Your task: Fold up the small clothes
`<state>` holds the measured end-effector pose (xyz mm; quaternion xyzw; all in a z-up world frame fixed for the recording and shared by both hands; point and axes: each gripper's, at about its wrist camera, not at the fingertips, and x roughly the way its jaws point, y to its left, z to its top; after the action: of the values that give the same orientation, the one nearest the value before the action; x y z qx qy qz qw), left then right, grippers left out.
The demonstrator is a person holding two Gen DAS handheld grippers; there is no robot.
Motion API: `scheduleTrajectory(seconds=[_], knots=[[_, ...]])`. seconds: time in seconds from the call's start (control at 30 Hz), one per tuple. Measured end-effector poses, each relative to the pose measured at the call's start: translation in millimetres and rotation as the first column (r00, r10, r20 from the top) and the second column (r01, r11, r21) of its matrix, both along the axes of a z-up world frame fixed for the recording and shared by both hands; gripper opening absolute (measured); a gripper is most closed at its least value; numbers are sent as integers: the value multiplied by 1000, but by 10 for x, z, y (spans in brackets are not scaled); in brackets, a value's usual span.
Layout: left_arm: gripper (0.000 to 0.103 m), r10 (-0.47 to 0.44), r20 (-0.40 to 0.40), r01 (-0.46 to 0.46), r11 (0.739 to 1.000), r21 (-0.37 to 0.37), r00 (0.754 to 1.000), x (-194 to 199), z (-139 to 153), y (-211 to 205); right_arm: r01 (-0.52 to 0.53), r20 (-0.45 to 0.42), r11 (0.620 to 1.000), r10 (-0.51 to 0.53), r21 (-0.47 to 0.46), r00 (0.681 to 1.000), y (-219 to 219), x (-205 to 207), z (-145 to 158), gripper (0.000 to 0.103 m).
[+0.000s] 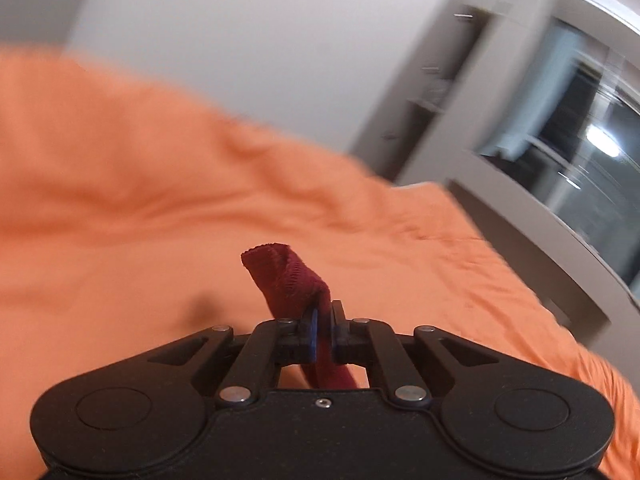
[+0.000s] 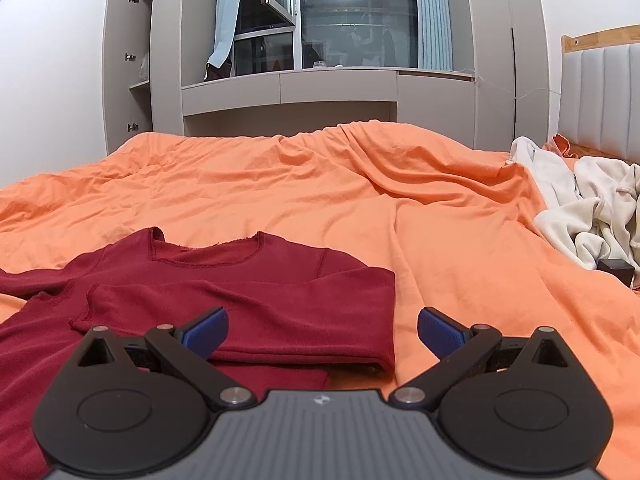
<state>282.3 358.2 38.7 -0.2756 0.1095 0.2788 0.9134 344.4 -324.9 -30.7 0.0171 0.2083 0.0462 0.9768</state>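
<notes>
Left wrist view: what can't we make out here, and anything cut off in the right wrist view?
- Left wrist: which part of the dark red shirt the left gripper pinches; its body hides the rest.
- Left wrist: orange bedsheet and window are motion-blurred.
- Right wrist: shirt's left side cut by the frame edge, hem hidden by the right gripper.
- Right wrist: white clothes pile cut off.

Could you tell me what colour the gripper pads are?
Blue pads, clearest on the open right gripper in its wrist view.

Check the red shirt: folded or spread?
Partly folded: the red shirt has one sleeve laid across its body; neckline still showing, other side spread flat.
</notes>
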Motion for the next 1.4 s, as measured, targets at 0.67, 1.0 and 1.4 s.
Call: scheduleTrajectory(seconds=[0.67,1.0,1.4], knots=[[0,-605,-85,599,743,297,792,1134,543,-2851,20,32,998,-22,58,999,-114,-50,124,103],[13,-726,-190,748,658,91,661,1256,-478,-3299,24,2,998,-24,60,1000,-106,-17,67,103],[82,-433,-356,511,844,162,828,1282,-369,-2257,12,-30,999,-11,34,999,-39,21,-21,103]])
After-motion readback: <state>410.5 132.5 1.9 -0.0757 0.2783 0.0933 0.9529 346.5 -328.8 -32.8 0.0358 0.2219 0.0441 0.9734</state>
